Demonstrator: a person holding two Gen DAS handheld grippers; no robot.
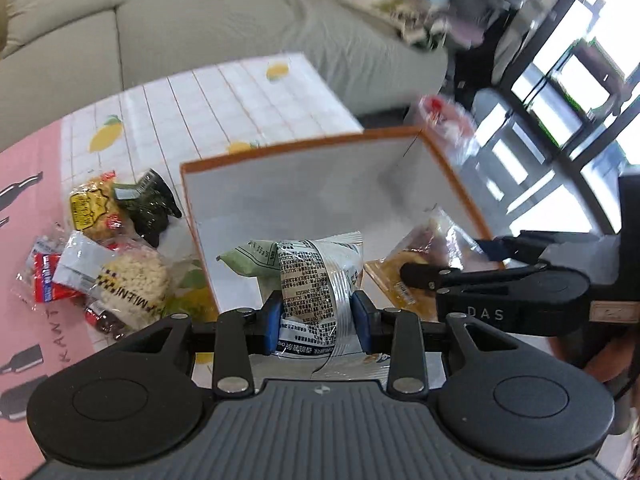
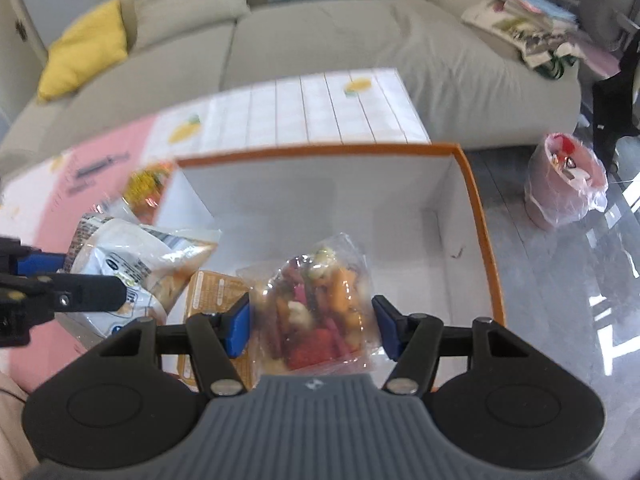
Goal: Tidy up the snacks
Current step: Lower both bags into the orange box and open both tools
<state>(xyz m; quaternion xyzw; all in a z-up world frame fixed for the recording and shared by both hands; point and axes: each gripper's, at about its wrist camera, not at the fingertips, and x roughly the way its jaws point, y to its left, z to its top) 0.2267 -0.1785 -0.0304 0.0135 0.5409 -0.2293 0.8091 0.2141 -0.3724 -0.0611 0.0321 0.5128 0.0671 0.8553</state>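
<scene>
An orange-rimmed white box stands open on the table. My left gripper is shut on a silver-and-green snack packet and holds it over the box's near left side; the packet also shows in the right wrist view. My right gripper is open around a clear bag of mixed dried fruit that lies in the box, pads apart from it. An orange packet lies in the box beside the bag. The right gripper shows at the right in the left wrist view.
Several loose snack packets lie on the table left of the box. The tablecloth has a lemon print and a pink mat. A sofa stands behind the table. A lined bin stands on the floor at the right.
</scene>
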